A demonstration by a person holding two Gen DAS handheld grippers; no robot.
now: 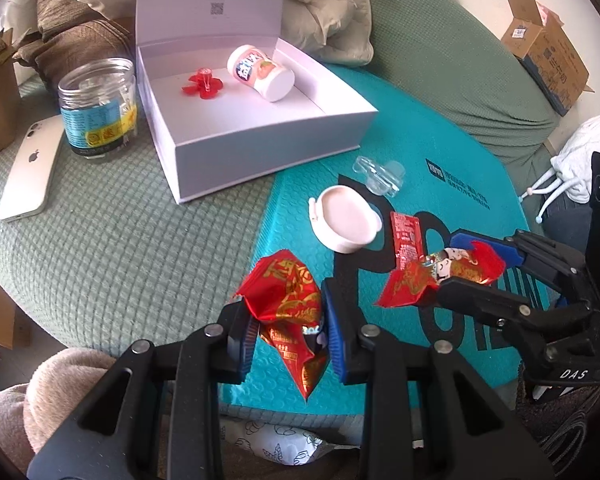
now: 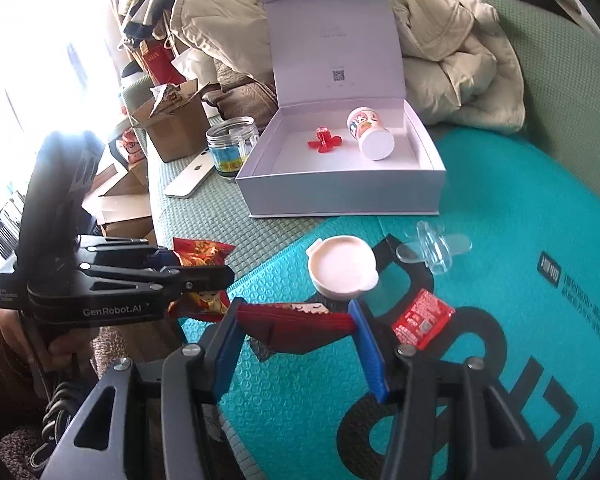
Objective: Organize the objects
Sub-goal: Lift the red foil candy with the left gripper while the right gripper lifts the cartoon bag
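Note:
My left gripper (image 1: 288,322) is shut on a crumpled red snack packet (image 1: 290,300) above the teal mat (image 1: 300,216). My right gripper (image 2: 294,322) is shut on another red packet (image 2: 296,318); it also shows in the left wrist view (image 1: 452,276) at the right. A small red sachet (image 2: 422,320) lies on the mat beside the right gripper. A white lid (image 2: 342,266) and a clear plastic piece (image 2: 434,248) lie on the mat. The open white box (image 1: 260,152) holds a red flower toy (image 1: 202,84) and a white-capped pink bottle (image 1: 260,72) on its side.
A clear jar (image 1: 98,108) and a white phone (image 1: 30,168) sit left of the box on the green cover. Bedding (image 2: 460,48) is piled behind the box. Cardboard boxes stand at the left (image 2: 172,128) and far right (image 1: 548,48).

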